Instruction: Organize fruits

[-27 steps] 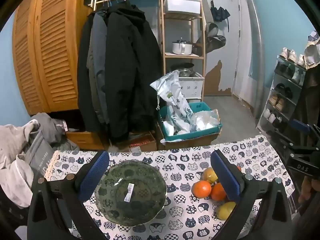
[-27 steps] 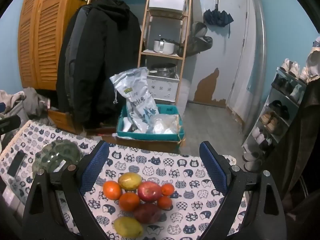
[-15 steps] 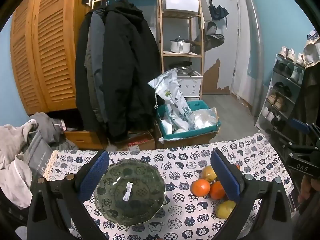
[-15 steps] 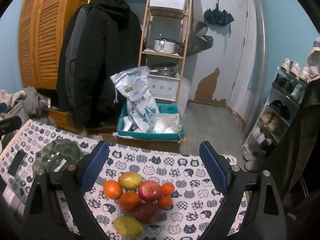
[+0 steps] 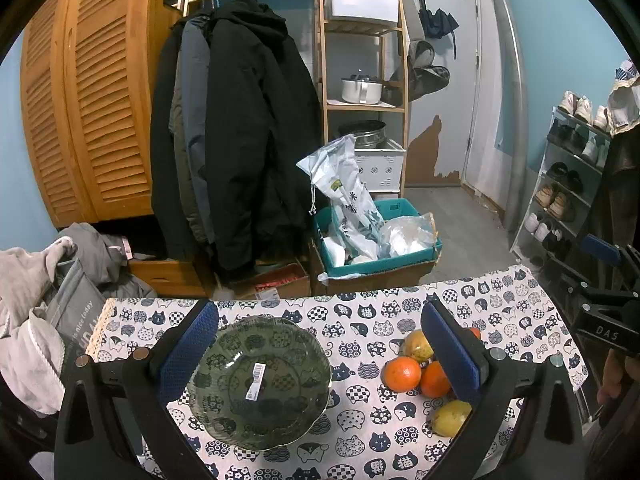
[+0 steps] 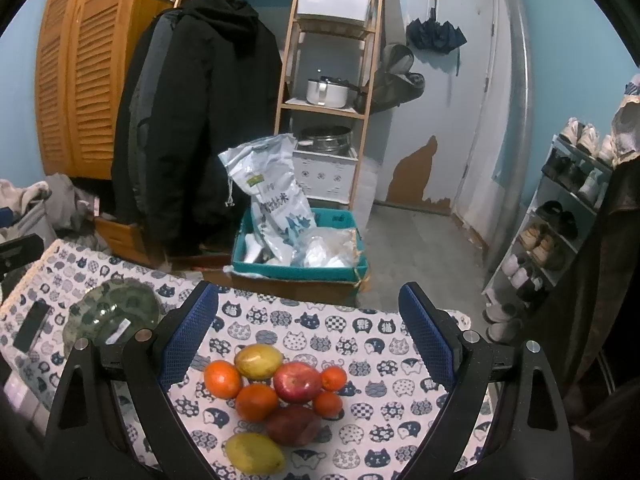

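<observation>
While both sets of jaws were held wide apart and unladen, the fruits [image 6: 276, 392] between the right pair were left ungathered, the bowl [image 5: 260, 380] unfilled

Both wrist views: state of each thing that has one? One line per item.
left gripper: open, empty, bowl between its fingers
right gripper: open, empty, above fruit pile
glass bowl: upright, empty, sticker inside
fruit pile: clustered on tablecloth, none in bowl
teal crate: open, holds bags
</observation>
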Motion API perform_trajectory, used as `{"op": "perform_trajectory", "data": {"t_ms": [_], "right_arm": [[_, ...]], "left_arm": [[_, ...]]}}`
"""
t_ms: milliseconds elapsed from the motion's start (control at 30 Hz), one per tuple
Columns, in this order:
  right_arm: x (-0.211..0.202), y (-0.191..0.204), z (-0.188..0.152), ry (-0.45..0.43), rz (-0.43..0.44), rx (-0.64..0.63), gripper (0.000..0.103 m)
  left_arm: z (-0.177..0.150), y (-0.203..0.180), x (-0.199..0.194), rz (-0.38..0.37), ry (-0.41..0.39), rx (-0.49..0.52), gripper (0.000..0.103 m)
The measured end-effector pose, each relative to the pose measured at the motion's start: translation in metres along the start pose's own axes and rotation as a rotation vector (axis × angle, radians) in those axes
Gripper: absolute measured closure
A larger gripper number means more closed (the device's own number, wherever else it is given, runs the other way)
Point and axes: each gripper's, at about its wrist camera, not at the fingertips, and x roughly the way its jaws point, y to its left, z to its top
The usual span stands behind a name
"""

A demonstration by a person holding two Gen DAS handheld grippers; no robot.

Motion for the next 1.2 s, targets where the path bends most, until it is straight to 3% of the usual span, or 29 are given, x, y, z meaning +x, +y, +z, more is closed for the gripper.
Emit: {"op": "perform_trajectory", "data": {"t_ms": [1200], "right_arm": [[-0.0005, 0.0042, 0.0003, 0.0, 0.009, 0.0, 0.013]], "left_arm": [[-0.0019, -0.0023, -0.0007, 0.001, 0.011, 0.0, 0.001]]}}
